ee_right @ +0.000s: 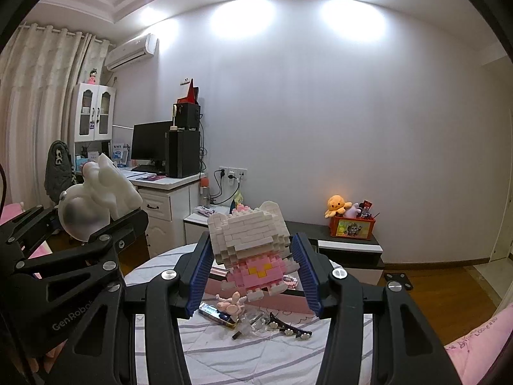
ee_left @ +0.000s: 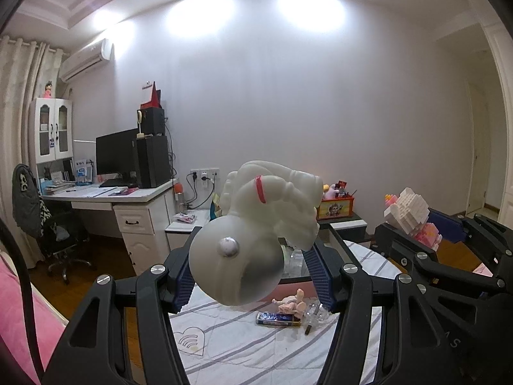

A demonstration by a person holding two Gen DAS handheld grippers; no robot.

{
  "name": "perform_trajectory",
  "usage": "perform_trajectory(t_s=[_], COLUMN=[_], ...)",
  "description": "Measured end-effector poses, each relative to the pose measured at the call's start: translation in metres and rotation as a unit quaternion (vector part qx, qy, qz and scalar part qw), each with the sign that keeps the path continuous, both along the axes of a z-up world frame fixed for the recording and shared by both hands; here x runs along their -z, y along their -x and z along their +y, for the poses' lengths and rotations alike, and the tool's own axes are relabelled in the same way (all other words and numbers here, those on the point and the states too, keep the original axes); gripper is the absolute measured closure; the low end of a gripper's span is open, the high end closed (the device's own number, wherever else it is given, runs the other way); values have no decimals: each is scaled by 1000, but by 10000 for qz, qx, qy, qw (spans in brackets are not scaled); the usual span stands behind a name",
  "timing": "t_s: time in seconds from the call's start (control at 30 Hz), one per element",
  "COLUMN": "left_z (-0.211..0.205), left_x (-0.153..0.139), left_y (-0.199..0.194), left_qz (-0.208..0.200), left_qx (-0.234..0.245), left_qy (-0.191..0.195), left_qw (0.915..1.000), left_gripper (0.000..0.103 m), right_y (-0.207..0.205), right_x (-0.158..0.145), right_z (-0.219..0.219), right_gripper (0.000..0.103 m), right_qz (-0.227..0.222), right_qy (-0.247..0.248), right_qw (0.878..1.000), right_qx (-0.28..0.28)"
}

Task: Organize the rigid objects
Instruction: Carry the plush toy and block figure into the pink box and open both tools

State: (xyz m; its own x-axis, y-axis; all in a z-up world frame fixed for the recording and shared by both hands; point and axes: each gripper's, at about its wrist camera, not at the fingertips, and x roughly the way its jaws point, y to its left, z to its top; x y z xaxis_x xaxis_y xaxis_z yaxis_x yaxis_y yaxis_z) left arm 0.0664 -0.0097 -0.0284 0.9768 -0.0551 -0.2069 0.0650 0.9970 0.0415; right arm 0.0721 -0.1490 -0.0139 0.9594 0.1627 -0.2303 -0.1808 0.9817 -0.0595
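Observation:
My left gripper [ee_left: 253, 276] is shut on a white astronaut figurine [ee_left: 256, 234] with a red band, held in the air above the round table [ee_left: 231, 346]; it also shows in the right wrist view [ee_right: 96, 202]. My right gripper [ee_right: 253, 276] is shut on a white and pink brick-built cat figure [ee_right: 250, 247], also lifted above the table; it shows in the left wrist view [ee_left: 410, 215] too. On the striped cloth lie a small pink doll [ee_right: 231, 303], a blue box [ee_right: 218, 314], black hair clips [ee_right: 288, 327] and clear bits.
A pink tray [ee_right: 288, 301] sits at the table's far side. Behind are a black low cabinet [ee_right: 349, 243] with an orange toy box [ee_right: 352, 227], a white desk [ee_right: 166, 189] with a monitor, and a chair [ee_left: 41, 211]. Pink bedding [ee_right: 481, 349] lies at right.

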Motion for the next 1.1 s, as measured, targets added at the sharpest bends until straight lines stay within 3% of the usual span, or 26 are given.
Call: perform_trajectory(t_s=[0.23,0.43,0.67,0.77,0.9,1.03,1.1], left_z=[-5,-11,-18,-20,-18,-16,-17], left_x=[9,31,84,111,131,144,146], left_y=[-55,-134,-237,-273,-296,-307,-308], left_qz=[339,911,1913,2399,2680,2824,2855], left_qx=[242,452,515,502,402,349,305], left_qy=[40,58,-56,-110,-118,-134,-111], left_qw=[9991,9948,9802,9694,9625,9586,9578], left_gripper=[41,41,41,41,41,40,33], right_y=[-38,-93,-180,-215,-248,-261,-264], right_x=[9,24,63,88,119,133,138], right_z=[-4,-14,-39,-45,-48,-46,-45], right_gripper=[51,51,51,51,51,51,51], right_qz=[170,386,1116,1536,1996,2160,2222], right_qy=[21,56,-56,-61,-102,-116,-132], right_qw=[9998,9992,9933,9876,9796,9763,9749], right_qx=[60,106,296,323,204,125,98])
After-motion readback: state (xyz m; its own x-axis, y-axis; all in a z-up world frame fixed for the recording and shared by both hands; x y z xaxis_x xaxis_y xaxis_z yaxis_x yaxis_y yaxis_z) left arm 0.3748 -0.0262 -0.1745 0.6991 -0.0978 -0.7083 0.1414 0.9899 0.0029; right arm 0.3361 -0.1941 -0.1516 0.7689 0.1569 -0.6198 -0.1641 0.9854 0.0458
